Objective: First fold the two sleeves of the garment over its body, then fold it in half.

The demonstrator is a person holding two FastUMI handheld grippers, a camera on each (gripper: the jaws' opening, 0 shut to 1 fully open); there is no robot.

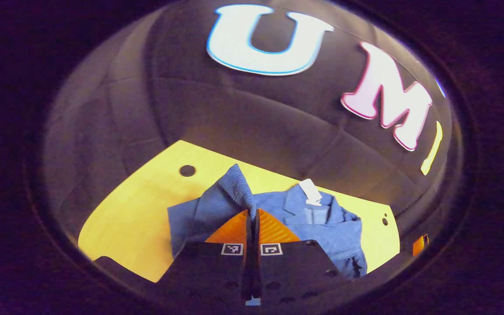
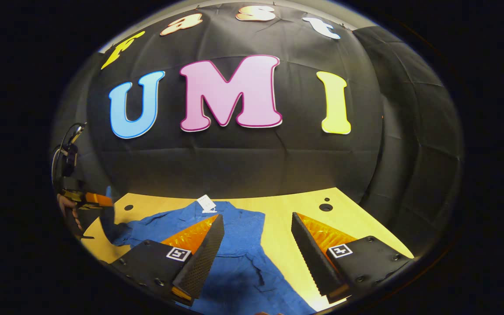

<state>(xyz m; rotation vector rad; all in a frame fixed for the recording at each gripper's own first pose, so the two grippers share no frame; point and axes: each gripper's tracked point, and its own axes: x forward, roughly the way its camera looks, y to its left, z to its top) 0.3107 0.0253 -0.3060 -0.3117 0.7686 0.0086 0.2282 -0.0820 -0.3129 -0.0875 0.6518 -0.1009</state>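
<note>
Sleeve [image 1: 230, 188] cloth sits pinched between the left gripper [image 1: 252, 218] fingers, lifted off the blue garment [image 2: 239, 236] lying on the counter [image 2: 357, 227]. Right gripper [image 2: 256, 245] fingers stand spread above it. Best carry the sleeve low across the body, then smooth it.

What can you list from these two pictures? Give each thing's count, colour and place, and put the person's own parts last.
garment: one, blue, spread on the table, one sleeve lifted.
tag: one, white, at the garment's collar.
table: one, yellow wood, with round holes near its far edge.
booth wall: one, black cloth, behind the table.
left gripper: one, shut on the sleeve.
right gripper: one, open above the garment.
hand: one, holding the left gripper at the right gripper view's left edge.
</note>
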